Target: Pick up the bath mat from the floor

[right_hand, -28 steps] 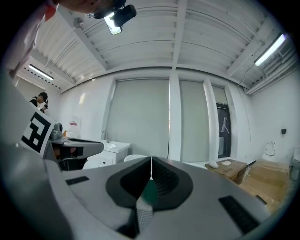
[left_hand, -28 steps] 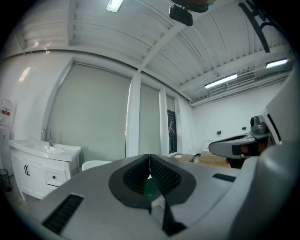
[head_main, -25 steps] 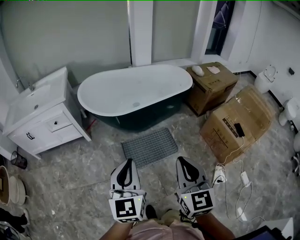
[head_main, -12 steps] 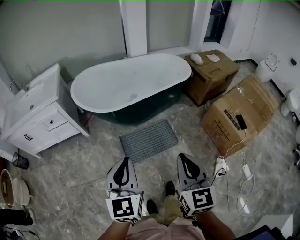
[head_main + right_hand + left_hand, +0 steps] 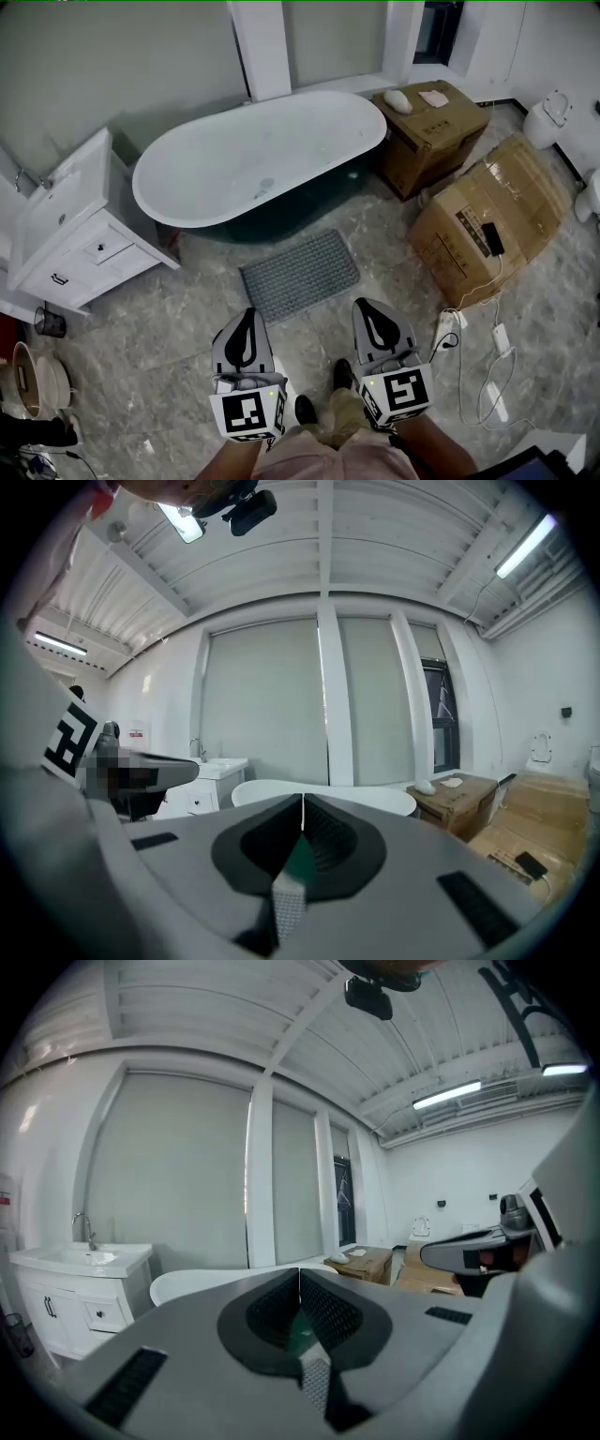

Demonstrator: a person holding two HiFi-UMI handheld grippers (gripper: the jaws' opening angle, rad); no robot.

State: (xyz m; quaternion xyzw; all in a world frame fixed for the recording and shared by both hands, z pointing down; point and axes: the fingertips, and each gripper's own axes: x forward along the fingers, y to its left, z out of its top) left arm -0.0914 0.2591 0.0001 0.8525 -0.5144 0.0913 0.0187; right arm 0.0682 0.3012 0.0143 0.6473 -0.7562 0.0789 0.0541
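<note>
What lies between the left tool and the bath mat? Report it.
Only bare floor; the head view shows nothing between the left tool and the bath mat.

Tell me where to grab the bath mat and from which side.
Probably best to take the bath mat by its near long edge, coming from the person's side: it lies flat, so only an edge offers a pinch, and the bathtub stands close behind the far edge. The left claw and the right claw are shut; open them first.
</note>
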